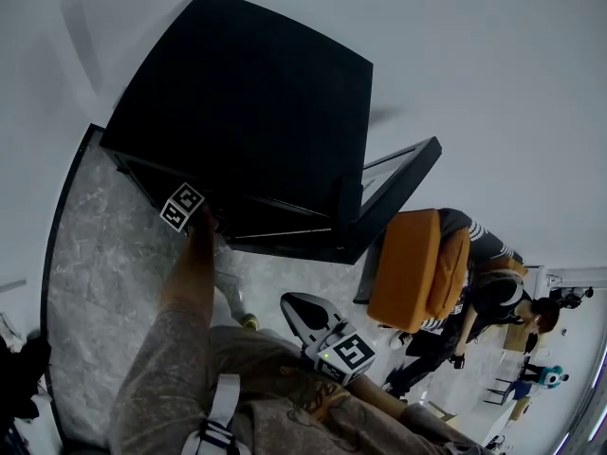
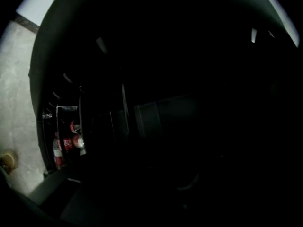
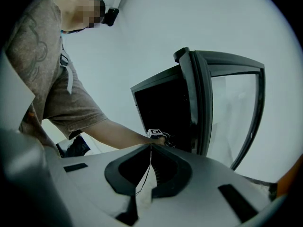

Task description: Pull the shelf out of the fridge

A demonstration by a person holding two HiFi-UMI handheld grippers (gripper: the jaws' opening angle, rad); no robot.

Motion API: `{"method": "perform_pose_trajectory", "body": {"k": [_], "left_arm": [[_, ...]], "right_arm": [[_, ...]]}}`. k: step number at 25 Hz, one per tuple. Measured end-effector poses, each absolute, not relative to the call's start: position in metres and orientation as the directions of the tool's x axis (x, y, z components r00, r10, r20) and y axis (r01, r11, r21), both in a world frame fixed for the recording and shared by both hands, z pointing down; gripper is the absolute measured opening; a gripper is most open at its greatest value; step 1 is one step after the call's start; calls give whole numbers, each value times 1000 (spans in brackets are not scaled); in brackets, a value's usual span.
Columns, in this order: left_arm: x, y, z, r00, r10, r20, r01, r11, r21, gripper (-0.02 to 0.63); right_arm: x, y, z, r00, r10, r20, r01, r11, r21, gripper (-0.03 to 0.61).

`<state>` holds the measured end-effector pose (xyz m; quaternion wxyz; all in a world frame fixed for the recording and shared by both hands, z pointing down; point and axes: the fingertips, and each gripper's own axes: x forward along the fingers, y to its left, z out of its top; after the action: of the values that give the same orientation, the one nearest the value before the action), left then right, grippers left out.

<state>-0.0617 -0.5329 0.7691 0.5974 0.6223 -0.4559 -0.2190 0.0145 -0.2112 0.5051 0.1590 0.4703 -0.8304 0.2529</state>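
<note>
The black fridge [image 1: 256,112] is seen from above, its glass door [image 1: 398,183] swung open to the right. My left gripper [image 1: 207,222] reaches into the fridge's open front; only its marker cube and my arm show, and the jaws are hidden under the top edge. The left gripper view is almost black, so neither the jaws nor a shelf can be made out there. The right gripper view shows the fridge [image 3: 161,108] and the left gripper [image 3: 163,138] at its opening. My right gripper [image 3: 150,145] hangs back near my body, its jaws meeting with nothing between them.
Several red-labelled bottles [image 2: 66,143] stand inside at the left of the left gripper view. Marble floor [image 1: 104,254] lies left of the fridge. An orange chair [image 1: 417,263] and a seated person [image 1: 493,282] are to the right, beyond the door.
</note>
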Motion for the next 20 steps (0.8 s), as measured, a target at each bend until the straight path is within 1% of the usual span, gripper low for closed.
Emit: {"method": "perform_pose_trajectory", "body": {"k": [3,7,10,20], "left_arm": [[-63,-542,769,464,-845,265,-283,141,949,52],[-69,-549,790,425,-853,302,-318,172,932,52],[-71,-552,794,403,-866,297,-308,177,935,51],[-67,-556,783,401,-888,224,-153,176,972,31]], "right_arm": [[12,-211,503,-514,-703,492,-858,431,-280,21],[16,-211,501,-509,-711,486,-861,420,-287,21],[25,-210,504,-486,-717,499,-874,398,-279,21],[24,-207,504,-495,-709,502,-869,406,-283,21]]}}
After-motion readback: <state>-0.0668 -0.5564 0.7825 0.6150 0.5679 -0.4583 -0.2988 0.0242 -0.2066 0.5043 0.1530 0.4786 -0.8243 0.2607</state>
